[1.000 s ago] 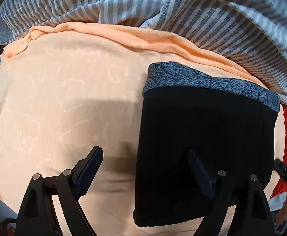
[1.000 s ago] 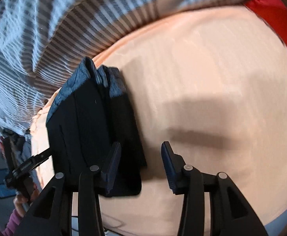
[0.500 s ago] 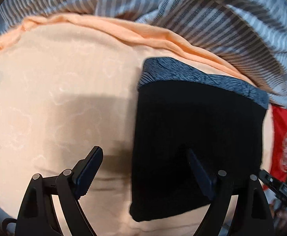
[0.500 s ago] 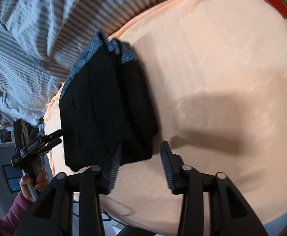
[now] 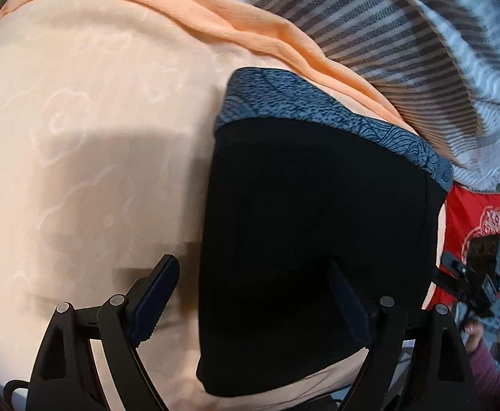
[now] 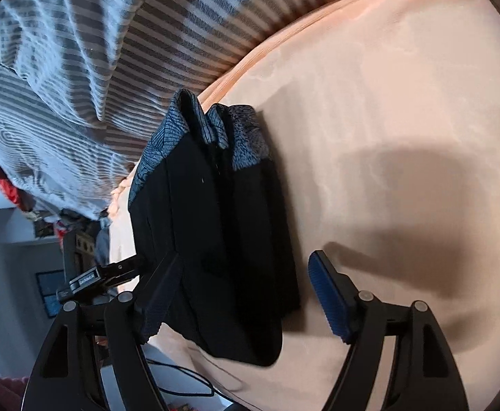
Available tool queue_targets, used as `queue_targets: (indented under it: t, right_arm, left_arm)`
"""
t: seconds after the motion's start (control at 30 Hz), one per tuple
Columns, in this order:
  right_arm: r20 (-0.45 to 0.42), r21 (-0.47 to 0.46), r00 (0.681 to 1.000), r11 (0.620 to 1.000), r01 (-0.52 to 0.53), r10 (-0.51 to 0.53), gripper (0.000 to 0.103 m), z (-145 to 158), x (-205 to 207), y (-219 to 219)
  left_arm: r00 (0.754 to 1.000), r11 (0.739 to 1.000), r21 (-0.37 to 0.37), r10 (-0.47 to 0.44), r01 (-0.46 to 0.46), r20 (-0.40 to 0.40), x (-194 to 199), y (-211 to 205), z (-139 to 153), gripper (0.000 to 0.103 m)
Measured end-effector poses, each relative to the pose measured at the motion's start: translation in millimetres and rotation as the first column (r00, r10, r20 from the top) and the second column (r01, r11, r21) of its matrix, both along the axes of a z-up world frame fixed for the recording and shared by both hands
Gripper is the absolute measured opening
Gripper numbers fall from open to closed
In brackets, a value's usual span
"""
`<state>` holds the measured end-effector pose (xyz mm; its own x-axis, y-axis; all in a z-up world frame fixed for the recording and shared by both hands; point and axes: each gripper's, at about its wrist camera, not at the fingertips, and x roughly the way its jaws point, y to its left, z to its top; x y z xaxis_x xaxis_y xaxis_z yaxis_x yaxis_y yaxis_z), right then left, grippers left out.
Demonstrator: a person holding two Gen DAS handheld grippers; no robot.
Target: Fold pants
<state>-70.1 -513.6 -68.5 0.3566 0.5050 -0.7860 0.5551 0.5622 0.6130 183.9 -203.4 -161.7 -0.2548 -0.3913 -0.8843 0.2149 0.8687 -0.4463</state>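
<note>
The black pants (image 5: pixel 315 226) lie folded in a thick stack on the peach sheet (image 5: pixel 89 137), their blue-grey patterned waistband (image 5: pixel 304 109) at the far end. My left gripper (image 5: pixel 250 263) is open above the stack's left edge, one finger over the sheet and the other over the black cloth. In the right wrist view the pants (image 6: pixel 215 226) show their layered side. My right gripper (image 6: pixel 246 257) straddles their near end with its jaws opening; the cloth lies between the fingers and the pads do not press on it. The left gripper (image 6: pixel 102 277) shows at the pants' far side.
A grey-and-white striped blanket (image 5: pixel 404 34) is bunched along the far side of the sheet. A red patterned cloth (image 5: pixel 483 212) lies past the pants' right side, where the other gripper (image 5: pixel 472 270) and a hand in a pink sleeve (image 5: pixel 483 356) show. The bed's edge and a cable (image 6: pixel 181 380) are near.
My right gripper's jaws have spread wider and moved over the near end of the pants. The left view has tipped downward, bringing the pants closer; its jaws stay as wide.
</note>
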Motion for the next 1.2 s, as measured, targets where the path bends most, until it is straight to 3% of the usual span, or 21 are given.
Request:
queue_targets:
  t: [0.23,0.3,0.47,0.53,0.67,0.73,1.2]
  right_arm:
    - [0.069,0.164,0.995,0.983,-0.085,0.074,0.079,-32,10,-6]
    - [0.09,0.178,0.993,0.979,-0.096,0.081,0.079,-34,13,-8]
    - [0.096,0.196,0.992,0.976,-0.095,0.077,0.079,-38,18,-8]
    - [0.077,0.173,0.994,0.98,-0.094,0.082,0.073,-36,17,-7]
    - [0.069,0.149,0.996,0.987,-0.06,0.05,0.052,-27,10,-5]
    - [0.072,0.145,0.997,0.988,-0.044,0.034,0.049,-21,8,-3]
    - [0.134,0.2,0.991,0.978,-0.054,0.028,0.047,35,-31,-2]
  left_arm:
    - [0.999,0.997,-0.065,-0.042,0.041,-0.009,12,-13,-10,0.089]
    - [0.999,0.997,-0.066,-0.042,0.042,-0.006,18,-21,-18,0.098]
    - [1.0,0.995,-0.1,-0.003,0.001,-0.018,16,-25,-27,0.098]
    - [1.0,0.997,-0.082,-0.001,0.003,0.023,11,-28,-19,0.097]
    - [0.997,0.996,-0.08,-0.019,0.025,0.073,4,-33,0,0.076]
    - [0.996,0.996,-0.079,-0.025,0.031,0.082,2,-33,8,0.075]
    - [0.99,0.993,-0.105,-0.044,0.059,0.135,-48,-41,80,0.075]
